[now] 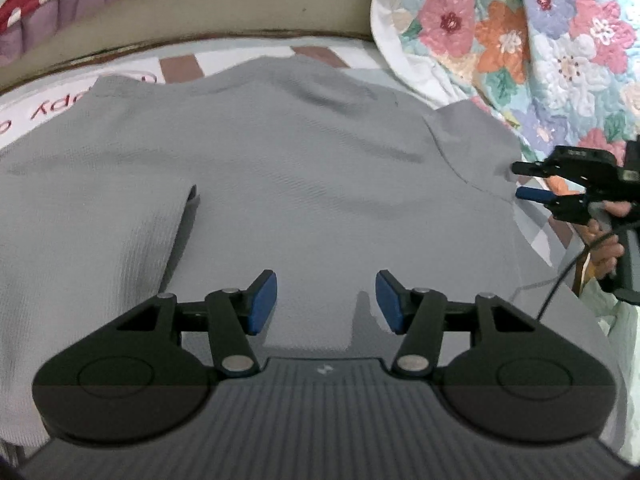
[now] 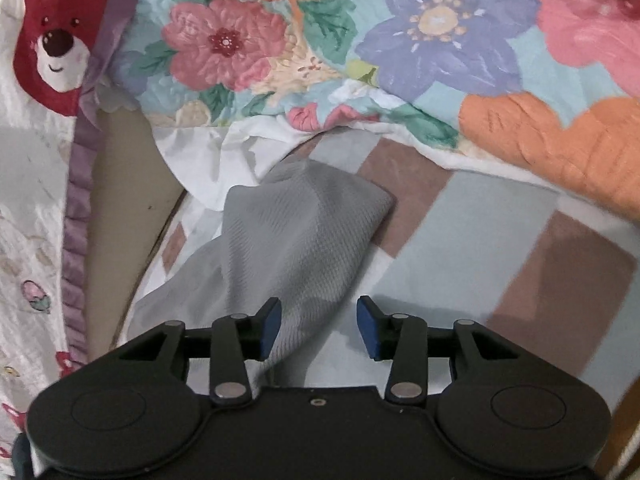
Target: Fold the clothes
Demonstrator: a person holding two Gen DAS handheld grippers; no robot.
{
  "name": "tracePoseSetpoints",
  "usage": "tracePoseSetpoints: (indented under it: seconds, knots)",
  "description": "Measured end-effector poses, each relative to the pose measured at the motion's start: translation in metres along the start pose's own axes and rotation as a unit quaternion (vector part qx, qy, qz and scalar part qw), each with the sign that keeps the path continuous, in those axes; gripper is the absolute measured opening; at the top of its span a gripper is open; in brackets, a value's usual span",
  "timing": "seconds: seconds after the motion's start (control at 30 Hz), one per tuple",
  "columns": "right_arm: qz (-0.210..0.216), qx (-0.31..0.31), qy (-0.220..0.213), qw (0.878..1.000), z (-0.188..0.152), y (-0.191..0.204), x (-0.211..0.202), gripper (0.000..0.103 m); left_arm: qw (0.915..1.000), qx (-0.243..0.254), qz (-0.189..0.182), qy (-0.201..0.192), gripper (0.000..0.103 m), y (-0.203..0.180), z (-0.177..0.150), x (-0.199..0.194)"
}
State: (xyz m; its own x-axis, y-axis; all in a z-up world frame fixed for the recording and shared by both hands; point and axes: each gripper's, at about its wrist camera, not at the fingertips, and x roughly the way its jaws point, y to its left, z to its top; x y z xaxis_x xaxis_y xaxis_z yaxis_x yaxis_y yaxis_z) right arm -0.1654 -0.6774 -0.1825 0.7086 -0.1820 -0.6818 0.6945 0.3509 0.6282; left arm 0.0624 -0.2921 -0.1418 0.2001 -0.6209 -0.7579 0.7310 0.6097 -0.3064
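Left wrist view, garment: the grey shirt [image 1: 288,168] is lying spread out on the bed [image 1: 180,70], its body flat, probably so that the folds can be made cleanly.
Left wrist view, near sleeve: the left sleeve [image 1: 92,240] is already lying turned over the body, so one side fold seems to be done.
Left wrist view, left gripper: the left gripper [image 1: 326,304] is hanging over the lower middle of the shirt, its jaws standing apart with nothing between the blue pads [image 1: 264,304]; it is gripping no cloth.
Left wrist view, other tool: the right gripper [image 1: 524,180] is waiting at the shirt's right edge, held by a hand [image 1: 604,236], near the second sleeve.
Right wrist view, sleeve: the right sleeve [image 2: 304,232] is lying bunched on the checked sheet [image 2: 480,232], reaching toward the floral quilt [image 2: 360,52], not yet folded in.
Right wrist view, right gripper: the right gripper [image 2: 318,328] is pointing along this sleeve; its jaws are released, the cloth passing between them and lying close to the left pad, without being pinched.
Right wrist view, surroundings: a bear-print pillow [image 2: 48,48] is lying to the left, apart from the shirt.
Judgement: the second sleeve fold is likely the step now in hand.
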Motion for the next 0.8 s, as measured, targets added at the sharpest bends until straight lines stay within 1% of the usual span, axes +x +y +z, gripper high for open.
tracePoseSetpoints:
  seconds: [0.13,0.23,0.3,0.33,0.37,0.4,0.43,0.5,0.53,0.57,0.6,0.63,0.67,0.7,0.77,0.8]
  knots:
    - [-0.011,-0.009,-0.015,1.000,0.007,0.008,0.007,0.055,0.9999,0.000,-0.009,-0.006,0.054,0.002,-0.001,-0.003]
    - [-0.018,-0.012,-0.036,0.999,0.010,0.012,0.013,0.056,1.0000,-0.001,-0.003,-0.006,0.054,0.004,-0.002,-0.002]
    - [-0.013,-0.007,-0.054,0.998,0.012,0.013,0.017,0.056,0.9999,-0.007,-0.005,-0.005,0.052,0.007,-0.001,-0.003]
    - [-0.006,-0.009,-0.058,0.998,0.013,0.014,0.019,0.043,0.9999,-0.012,-0.006,-0.004,0.052,0.009,-0.001,-0.004]
    - [0.003,-0.013,-0.059,0.998,0.014,0.016,0.021,0.003,0.9998,-0.018,-0.009,-0.003,0.052,0.013,0.000,-0.006]
    - [0.010,-0.023,-0.063,0.998,0.014,0.023,0.019,0.005,0.9997,-0.023,-0.009,-0.005,0.052,0.016,0.001,-0.009]
    - [0.017,-0.050,-0.074,0.996,0.010,0.035,0.014,0.004,0.9996,-0.027,-0.009,-0.008,0.052,0.019,0.002,-0.013]
    - [0.031,-0.118,-0.105,0.987,0.001,0.065,-0.001,0.004,0.9993,-0.034,-0.006,-0.017,0.052,0.027,0.006,-0.021]
    - [0.034,-0.163,-0.111,0.980,-0.007,0.084,-0.007,0.004,0.9989,-0.040,-0.006,-0.024,0.052,0.031,0.007,-0.025]
    - [0.036,-0.213,-0.111,0.970,-0.017,0.106,-0.013,0.004,0.9985,-0.046,-0.006,-0.030,0.052,0.036,0.008,-0.028]
    - [0.038,-0.262,-0.111,0.958,-0.027,0.128,-0.018,0.004,0.9979,-0.053,-0.006,-0.037,0.052,0.040,0.009,-0.031]
    - [0.045,-0.315,-0.109,0.942,-0.043,0.150,-0.024,0.004,0.9973,-0.059,-0.006,-0.043,0.052,0.045,0.010,-0.035]
    - [0.056,-0.370,-0.105,0.922,-0.061,0.172,-0.031,0.004,0.9966,-0.065,-0.008,-0.050,0.052,0.048,0.010,-0.037]
    - [0.071,-0.421,-0.096,0.899,-0.082,0.192,-0.038,0.004,0.9959,-0.071,-0.012,-0.056,0.053,0.052,0.010,-0.040]
    - [0.100,-0.510,-0.051,0.853,-0.125,0.217,-0.041,0.004,0.9947,-0.079,-0.018,-0.063,0.053,0.056,0.008,-0.042]
    - [0.097,-0.540,-0.028,0.835,-0.141,0.219,-0.037,0.004,0.9945,-0.081,-0.021,-0.063,0.053,0.057,0.007,-0.041]
